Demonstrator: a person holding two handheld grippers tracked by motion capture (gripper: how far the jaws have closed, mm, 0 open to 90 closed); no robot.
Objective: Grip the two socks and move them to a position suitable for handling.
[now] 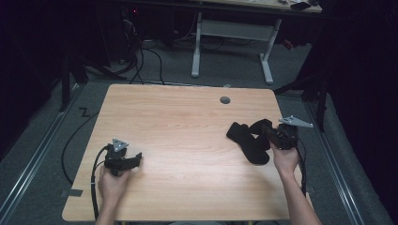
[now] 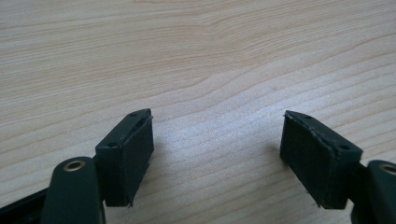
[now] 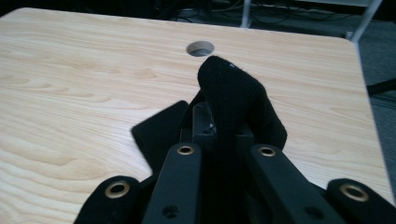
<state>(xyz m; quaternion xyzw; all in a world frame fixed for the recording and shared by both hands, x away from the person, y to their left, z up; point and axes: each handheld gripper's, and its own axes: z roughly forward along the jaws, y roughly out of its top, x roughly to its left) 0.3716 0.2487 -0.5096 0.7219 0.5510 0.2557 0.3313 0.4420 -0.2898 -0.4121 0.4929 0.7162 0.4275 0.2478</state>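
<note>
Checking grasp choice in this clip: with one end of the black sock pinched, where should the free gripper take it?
The right gripper pinches one end. Probably grip the black sock at its flat far end, which lies on the table; the open left gripper should come from the left.

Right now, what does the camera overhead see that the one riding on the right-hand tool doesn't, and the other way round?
High view alone: the left gripper resting open, the person's forearms, and the white desk frame behind. Right gripper view alone: a close look at its fingers clamped on a fold of black cloth. Both: the wooden table, its round hole, and the cloth.
</note>
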